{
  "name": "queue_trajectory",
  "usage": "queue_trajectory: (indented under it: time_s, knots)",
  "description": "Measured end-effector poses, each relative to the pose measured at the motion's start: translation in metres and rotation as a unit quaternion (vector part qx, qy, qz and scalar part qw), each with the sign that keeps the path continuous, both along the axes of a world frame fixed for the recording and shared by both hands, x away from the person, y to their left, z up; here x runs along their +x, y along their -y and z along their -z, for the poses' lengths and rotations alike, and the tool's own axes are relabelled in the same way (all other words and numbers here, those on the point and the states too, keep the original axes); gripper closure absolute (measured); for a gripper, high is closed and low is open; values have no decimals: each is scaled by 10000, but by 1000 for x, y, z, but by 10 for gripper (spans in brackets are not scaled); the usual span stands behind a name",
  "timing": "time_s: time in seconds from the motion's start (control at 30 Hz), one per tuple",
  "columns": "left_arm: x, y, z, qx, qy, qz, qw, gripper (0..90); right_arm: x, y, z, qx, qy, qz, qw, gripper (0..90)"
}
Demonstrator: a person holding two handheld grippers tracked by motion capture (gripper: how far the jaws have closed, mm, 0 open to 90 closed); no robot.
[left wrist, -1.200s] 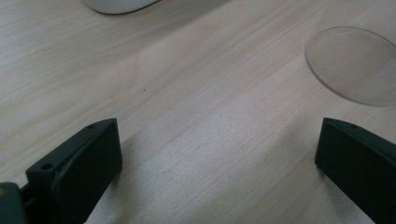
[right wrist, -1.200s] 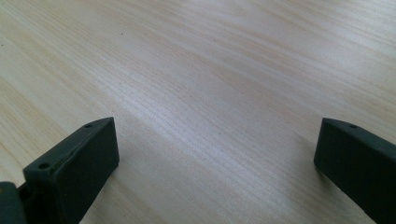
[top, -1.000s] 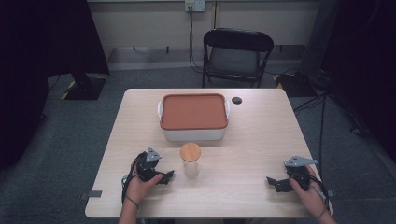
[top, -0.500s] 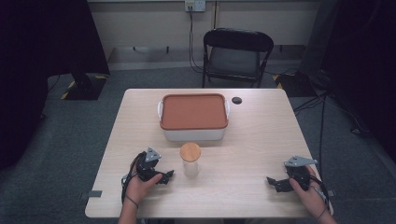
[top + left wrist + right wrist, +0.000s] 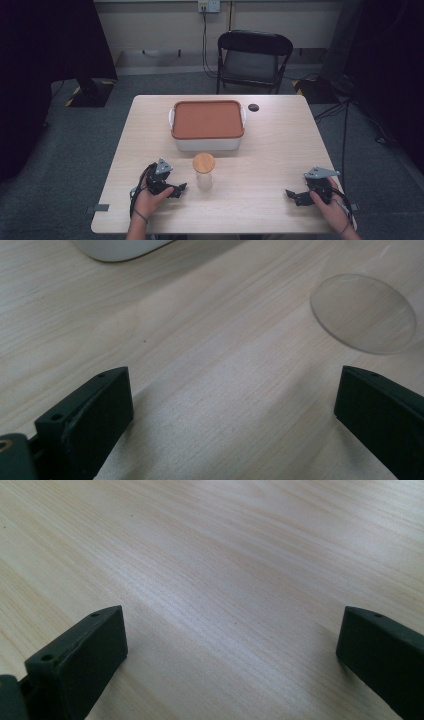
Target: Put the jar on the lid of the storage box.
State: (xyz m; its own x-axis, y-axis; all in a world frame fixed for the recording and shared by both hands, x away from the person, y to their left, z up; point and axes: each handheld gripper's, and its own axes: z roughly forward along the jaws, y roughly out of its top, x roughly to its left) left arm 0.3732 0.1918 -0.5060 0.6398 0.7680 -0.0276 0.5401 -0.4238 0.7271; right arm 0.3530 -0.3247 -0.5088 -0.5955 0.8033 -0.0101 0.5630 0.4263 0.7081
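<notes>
**Inspector A:** The glass jar (image 5: 204,172) is recorded upright near the front middle of the table (image 5: 280,150), capped by a round wooden lid (image 5: 204,162). It is placed just in front of the white container (image 5: 207,144) with the orange lid (image 5: 207,119). Its long axis is judged vertical.

**Inspector B:** Which gripper is nearer?

**Inspector A:** The left gripper (image 5: 176,190) is set just beside the jar, with the jar lying to its right and slightly forward. The right gripper (image 5: 295,196) is held well apart from it, at the table's right front. A reach from the left is therefore judged the shorter.

**Inspector B:** Jaw condition?

**Inspector A:** In the left gripper view both jaws are seen spread wide with bare wood between them, and the jar's clear base (image 5: 363,313) is noted ahead toward the right jaw. In the right gripper view the jaws are likewise parted over nothing but tabletop. Nothing is held by either.

**Inspector B:** Markings?

**Inspector A:** No brand, label or legible writing is found on the jar or the container.
</notes>
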Motion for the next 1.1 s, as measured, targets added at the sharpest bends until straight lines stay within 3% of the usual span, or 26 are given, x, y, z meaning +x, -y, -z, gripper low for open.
queue_trajectory:
  time_s: [1.1]
  knots:
    - [-7, 16, -19, -185, 187, 548, 9982, 19, 0, 0, 0, 0, 0, 0, 10000, 0]
